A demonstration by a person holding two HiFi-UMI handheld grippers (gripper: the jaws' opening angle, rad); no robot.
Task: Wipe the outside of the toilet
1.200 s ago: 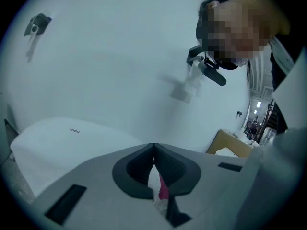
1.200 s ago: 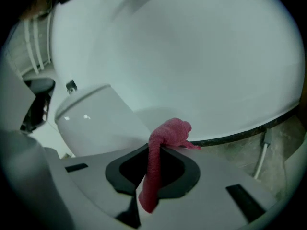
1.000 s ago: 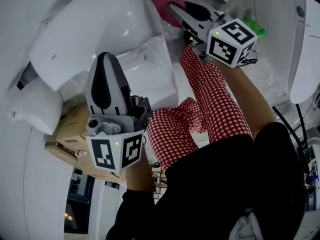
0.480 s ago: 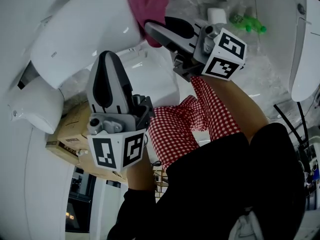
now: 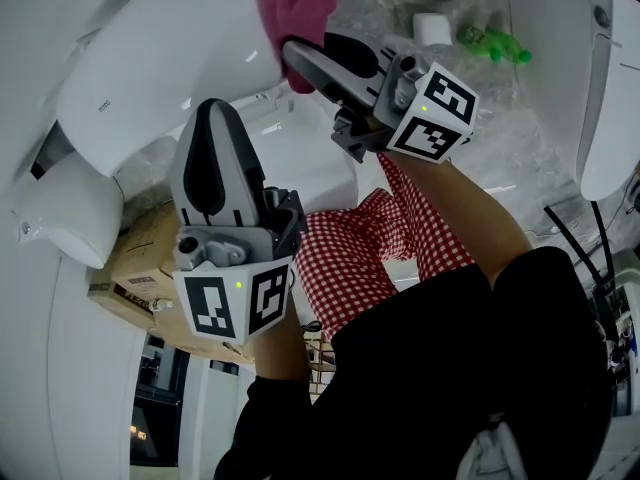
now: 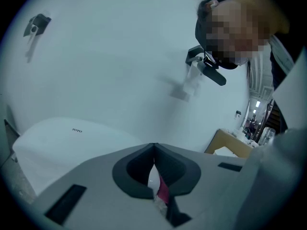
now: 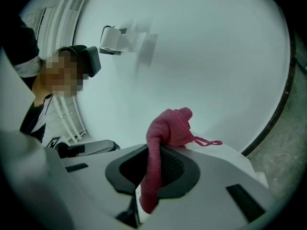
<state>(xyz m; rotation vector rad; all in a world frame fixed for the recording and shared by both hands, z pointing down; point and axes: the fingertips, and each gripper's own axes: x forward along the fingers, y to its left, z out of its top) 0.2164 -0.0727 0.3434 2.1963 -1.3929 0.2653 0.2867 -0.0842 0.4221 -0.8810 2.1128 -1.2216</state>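
A white toilet (image 5: 160, 58) lies across the upper left of the head view, and its smooth shell fills the right gripper view (image 7: 201, 56). A pink cloth (image 5: 293, 3) is pressed against the toilet's rounded side. My right gripper (image 5: 290, 50) is shut on it; the cloth (image 7: 165, 128) bunches above the jaws and a strip hangs down through them (image 7: 152, 153). My left gripper (image 5: 210, 113) stands lower left, shut and empty, pointing at the toilet without touching the cloth. In the left gripper view the shut jaws (image 6: 154, 150) face the toilet lid (image 6: 72, 143).
A green bottle (image 5: 493, 45) and a small white item (image 5: 432, 29) lie on the floor at the top. Another white fixture (image 5: 590, 88) stands at the right with black cables (image 5: 590, 258) below it. A cardboard box (image 5: 140, 258) sits under the toilet. Red checked trouser legs (image 5: 370, 248) fill the middle.
My right gripper has swung left and nearer the toilet with the pink cloth, which now rests on the toilet's side. The left gripper has hardly moved.
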